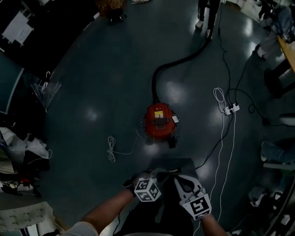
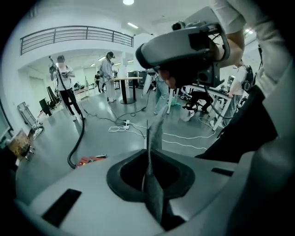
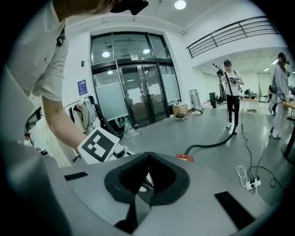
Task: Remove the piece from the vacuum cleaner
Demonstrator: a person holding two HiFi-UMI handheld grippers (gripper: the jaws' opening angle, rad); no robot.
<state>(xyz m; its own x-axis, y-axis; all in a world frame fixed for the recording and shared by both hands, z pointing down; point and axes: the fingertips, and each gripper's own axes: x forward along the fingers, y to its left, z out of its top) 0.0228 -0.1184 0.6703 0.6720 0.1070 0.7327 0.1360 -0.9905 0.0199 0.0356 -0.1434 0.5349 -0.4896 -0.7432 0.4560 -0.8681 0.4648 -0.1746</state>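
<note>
The red vacuum cleaner (image 1: 159, 122) stands on the dark floor ahead of me, small in the left gripper view (image 2: 92, 160) and the right gripper view (image 3: 183, 157). Its black hose (image 1: 175, 64) curves away to a standing person (image 1: 207, 14) who holds the wand. Both grippers are held close to my body, well short of the vacuum. My left gripper (image 1: 159, 174) (image 2: 152, 129) has its jaws together in a thin blade with nothing between them. My right gripper (image 1: 179, 177) (image 3: 140, 184) looks shut too and holds nothing; its view faces the left gripper's marker cube (image 3: 99, 145).
A white power strip (image 1: 231, 109) with long white and black cables lies right of the vacuum. A coiled white cord (image 1: 112, 148) lies to its left. Clothes and clutter (image 1: 23, 156) line the left side. Other people stand by a table (image 2: 124, 87).
</note>
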